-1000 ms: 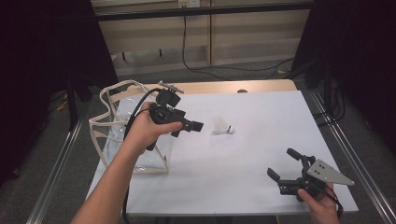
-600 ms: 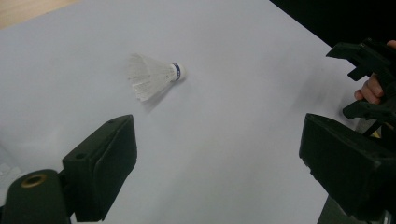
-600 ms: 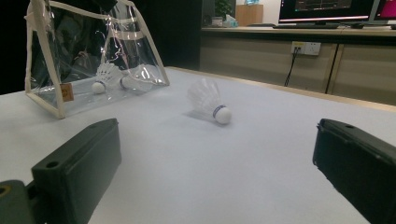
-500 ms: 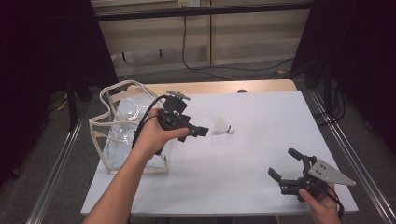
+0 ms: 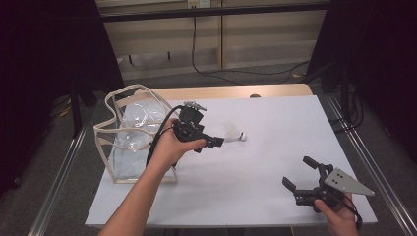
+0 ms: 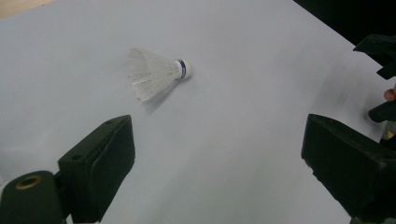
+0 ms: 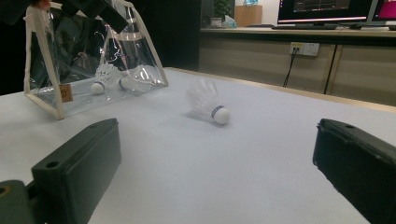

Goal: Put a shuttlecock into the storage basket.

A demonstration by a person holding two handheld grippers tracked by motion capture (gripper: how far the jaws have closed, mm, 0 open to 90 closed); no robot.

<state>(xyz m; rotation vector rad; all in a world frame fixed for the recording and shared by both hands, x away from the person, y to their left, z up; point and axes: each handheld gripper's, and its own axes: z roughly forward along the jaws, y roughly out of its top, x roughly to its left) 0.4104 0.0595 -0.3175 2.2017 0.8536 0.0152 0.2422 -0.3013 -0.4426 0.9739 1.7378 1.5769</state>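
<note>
The shuttlecock is seen lying on the worktop just ahead of the left gripper, whose jaws are spread apart; the right gripper jaws are likewise apart.

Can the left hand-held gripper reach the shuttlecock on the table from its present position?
Probably yes. The left hand-held gripper is open, close beside the shuttlecock, and nothing lies between them on the white table.

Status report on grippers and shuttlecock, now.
Left hand-held gripper open, beside the shuttlecock. Right hand-held gripper open, idle. Shuttlecock lying on table, untouched. Nothing blocking.
</note>
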